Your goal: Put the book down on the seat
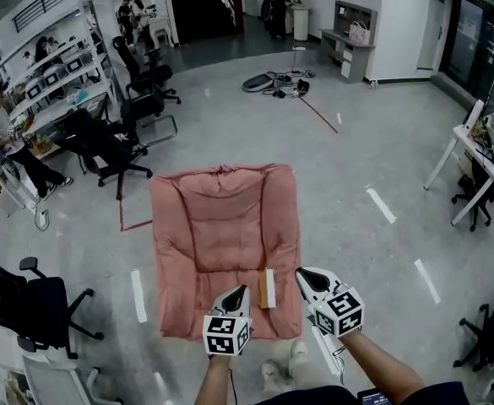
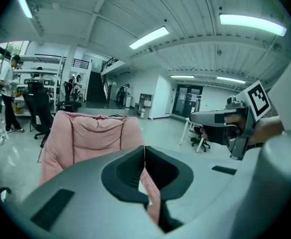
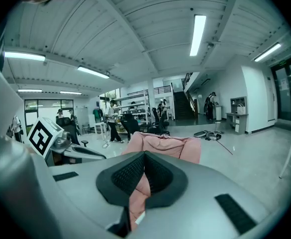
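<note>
**Status, both units**

1. Left gripper (image 1: 241, 290): in its own view I read the fingers (image 2: 128, 171) as together. The tips meet on a thin line and nothing is clamped between them.
2. Right gripper (image 3: 144, 158): its fingers (image 3: 130, 176) are likewise together at the tips and hold nothing.
3. Book (image 1: 268, 288): it rests on the seat (image 1: 221, 218), on the front part of the cushion toward its right edge. In the head view it lies between the two sets of fingertips, just to the right of the left ones and to the left of the right ones. Its long side runs roughly the way the fingers point. Neither gripper touches it.
4. Seat: a pink padded floor chair. In both gripper views its backrest stands ahead of the fingers, and pink cushion shows below the closed tips. In the head view both grippers sit over the cushion's front edge.
5. Surroundings: black office chairs (image 1: 116, 146) stand on the grey floor (image 1: 373, 142), ahead of the left fingers and off to their left, well apart from them.
</note>
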`<state>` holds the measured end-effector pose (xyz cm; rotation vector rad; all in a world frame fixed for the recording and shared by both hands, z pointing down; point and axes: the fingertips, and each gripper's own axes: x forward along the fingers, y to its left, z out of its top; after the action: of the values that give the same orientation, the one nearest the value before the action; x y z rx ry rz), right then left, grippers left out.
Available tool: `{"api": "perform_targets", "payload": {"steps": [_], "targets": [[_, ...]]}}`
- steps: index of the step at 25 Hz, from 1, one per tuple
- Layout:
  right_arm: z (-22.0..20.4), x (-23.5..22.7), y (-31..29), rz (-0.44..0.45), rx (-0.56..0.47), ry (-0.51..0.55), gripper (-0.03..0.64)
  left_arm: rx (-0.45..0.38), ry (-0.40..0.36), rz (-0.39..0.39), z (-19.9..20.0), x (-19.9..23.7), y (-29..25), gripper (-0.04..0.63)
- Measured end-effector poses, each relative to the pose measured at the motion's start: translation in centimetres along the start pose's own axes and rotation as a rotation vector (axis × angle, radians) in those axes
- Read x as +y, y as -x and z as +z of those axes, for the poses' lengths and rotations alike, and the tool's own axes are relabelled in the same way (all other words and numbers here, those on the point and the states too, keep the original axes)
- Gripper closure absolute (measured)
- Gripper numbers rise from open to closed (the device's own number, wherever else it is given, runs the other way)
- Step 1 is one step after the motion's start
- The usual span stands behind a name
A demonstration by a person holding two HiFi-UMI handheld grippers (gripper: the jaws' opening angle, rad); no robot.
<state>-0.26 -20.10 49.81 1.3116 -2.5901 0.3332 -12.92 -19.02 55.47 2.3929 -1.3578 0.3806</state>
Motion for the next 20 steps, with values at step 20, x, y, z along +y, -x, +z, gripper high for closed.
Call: {"api": "perform_targets", "payload": {"steps": [20], "targets": [[4.6,0.3,3.2,-0.004,-0.106,0.064,0.603,-0.141,-0.046,0.041,5.3,-1.2,6.6,0.591]]}}
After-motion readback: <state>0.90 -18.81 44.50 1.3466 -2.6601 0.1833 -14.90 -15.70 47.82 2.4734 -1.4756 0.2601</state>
